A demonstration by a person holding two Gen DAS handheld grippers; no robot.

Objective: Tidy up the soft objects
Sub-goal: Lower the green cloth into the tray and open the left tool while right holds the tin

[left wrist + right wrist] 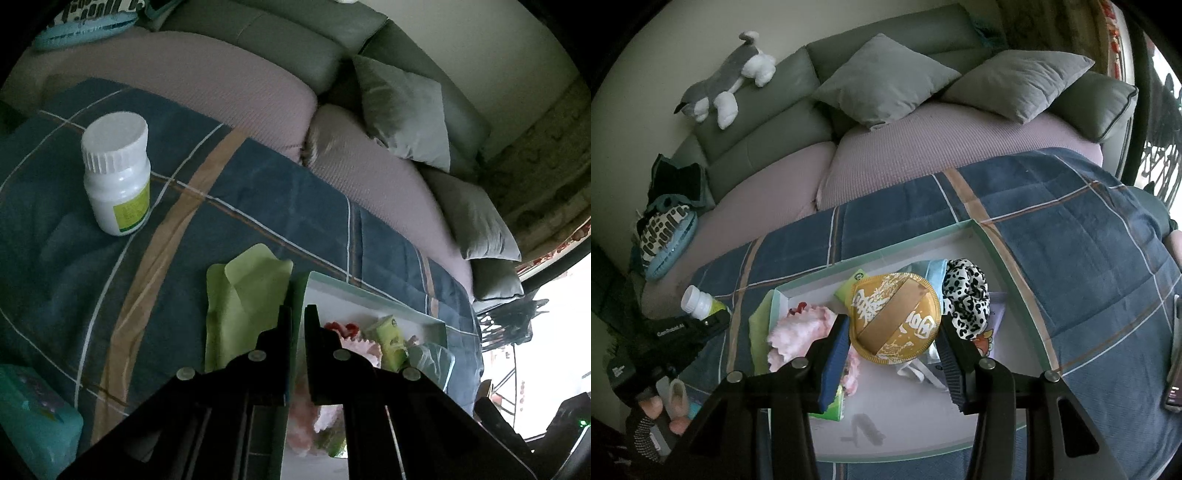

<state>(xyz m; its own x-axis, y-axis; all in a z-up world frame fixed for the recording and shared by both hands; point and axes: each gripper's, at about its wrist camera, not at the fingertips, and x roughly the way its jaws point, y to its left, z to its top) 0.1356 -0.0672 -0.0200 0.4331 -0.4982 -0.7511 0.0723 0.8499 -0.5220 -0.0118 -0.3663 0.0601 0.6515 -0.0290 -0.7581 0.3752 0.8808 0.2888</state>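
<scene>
A shallow white box with a green rim (886,252) lies on a blue plaid blanket (1071,229). Inside it are a pink fluffy piece (801,330), a leopard-print scrunchie (967,295), a blue mask (923,268) and a green packet (389,338). My right gripper (894,323) hangs over the box, shut on a round gold disc (895,317) with white characters. My left gripper (298,314) is at the box's left wall (369,295). It is shut on the edge of a light green cloth (240,306), which stands up in folds beside it.
A white pill bottle (116,173) stands on the blanket left of the box, and a teal packet (33,421) lies nearer. Grey cushions (882,81) and a plush dog (727,81) sit on the sofa behind. A phone (1174,362) lies at the right edge. A hand (653,410) holds the left gripper.
</scene>
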